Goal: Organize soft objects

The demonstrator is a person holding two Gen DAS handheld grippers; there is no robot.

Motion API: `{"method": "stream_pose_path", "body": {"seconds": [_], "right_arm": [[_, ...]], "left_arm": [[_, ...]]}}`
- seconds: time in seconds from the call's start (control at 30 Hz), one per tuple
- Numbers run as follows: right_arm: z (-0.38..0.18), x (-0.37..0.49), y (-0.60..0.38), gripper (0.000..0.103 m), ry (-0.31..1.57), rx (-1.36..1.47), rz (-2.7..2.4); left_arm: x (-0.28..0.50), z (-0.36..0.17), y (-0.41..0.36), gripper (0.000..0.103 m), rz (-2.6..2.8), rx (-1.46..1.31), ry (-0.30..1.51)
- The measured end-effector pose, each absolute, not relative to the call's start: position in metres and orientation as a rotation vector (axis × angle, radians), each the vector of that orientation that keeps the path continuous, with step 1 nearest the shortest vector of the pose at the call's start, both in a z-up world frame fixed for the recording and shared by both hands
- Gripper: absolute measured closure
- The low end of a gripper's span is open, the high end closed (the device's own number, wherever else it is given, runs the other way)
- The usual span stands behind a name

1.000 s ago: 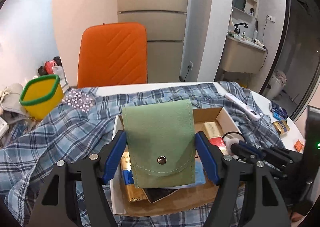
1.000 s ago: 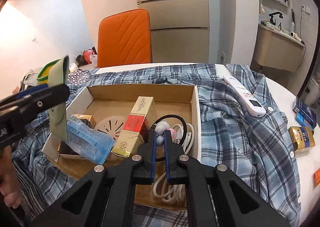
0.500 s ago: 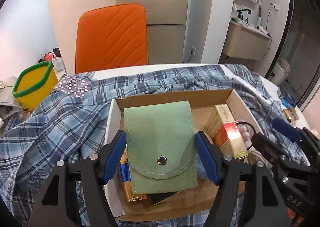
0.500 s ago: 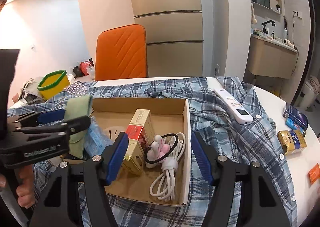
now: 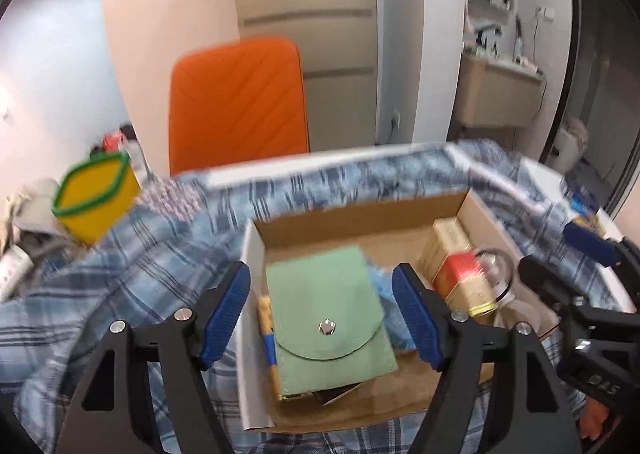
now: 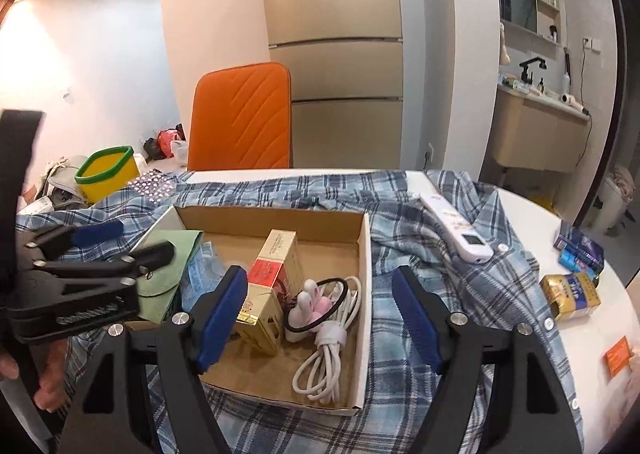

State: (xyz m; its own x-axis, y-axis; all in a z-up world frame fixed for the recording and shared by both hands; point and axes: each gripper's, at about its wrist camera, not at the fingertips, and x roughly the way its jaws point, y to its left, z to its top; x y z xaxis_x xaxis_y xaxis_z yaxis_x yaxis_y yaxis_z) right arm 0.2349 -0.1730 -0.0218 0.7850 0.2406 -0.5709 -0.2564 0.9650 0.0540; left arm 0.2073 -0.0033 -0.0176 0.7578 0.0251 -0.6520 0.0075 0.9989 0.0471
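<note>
A green felt pouch with a snap button lies in the left part of the cardboard box, on top of other items. My left gripper is open above it, fingers apart from its sides. The pouch also shows in the right wrist view, partly behind the left gripper. My right gripper is open and empty above the box, over a pink hair tie and a white cable. A blue plaid shirt lies spread under the box.
The box also holds a gold-and-red carton and a blue plastic packet. A white remote lies on the shirt. Small boxes sit at the table's right edge. A yellow basket and an orange chair stand behind.
My left gripper has let go of the green pouch, which now lies lower in the box, and has drawn back. My right gripper opened, releasing the hair tie, and rose.
</note>
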Motion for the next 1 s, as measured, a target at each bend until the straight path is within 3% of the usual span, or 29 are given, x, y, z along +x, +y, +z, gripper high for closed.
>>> {"method": "stream_pose_path", "body": {"seconds": [0.37, 0.43, 0.53, 0.67, 0.73, 1.0], "right_arm": [[0.040, 0.187, -0.194, 0.025, 0.390, 0.033, 0.192], [0.054, 0.170, -0.198, 0.015, 0.322, 0.039, 0.185], [0.068, 0.146, -0.202, 0.014, 0.230, 0.035, 0.162], [0.079, 0.125, -0.207, 0.012, 0.173, 0.050, 0.164], [0.081, 0.118, -0.207, 0.000, 0.158, 0.053, 0.170], [0.069, 0.089, -0.203, 0.000, 0.068, 0.028, 0.109]], "left_arm": [[0.125, 0.044, -0.002, 0.013, 0.026, 0.067, 0.373], [0.111, 0.051, 0.002, 0.010, 0.022, 0.045, 0.327], [0.090, 0.058, 0.009, 0.000, 0.018, 0.017, 0.242], [0.062, 0.065, 0.018, 0.000, 0.057, -0.011, 0.114], [0.054, 0.065, 0.019, 0.000, 0.043, -0.028, 0.095], [0.029, 0.051, 0.017, 0.000, 0.018, -0.004, 0.021]]}}
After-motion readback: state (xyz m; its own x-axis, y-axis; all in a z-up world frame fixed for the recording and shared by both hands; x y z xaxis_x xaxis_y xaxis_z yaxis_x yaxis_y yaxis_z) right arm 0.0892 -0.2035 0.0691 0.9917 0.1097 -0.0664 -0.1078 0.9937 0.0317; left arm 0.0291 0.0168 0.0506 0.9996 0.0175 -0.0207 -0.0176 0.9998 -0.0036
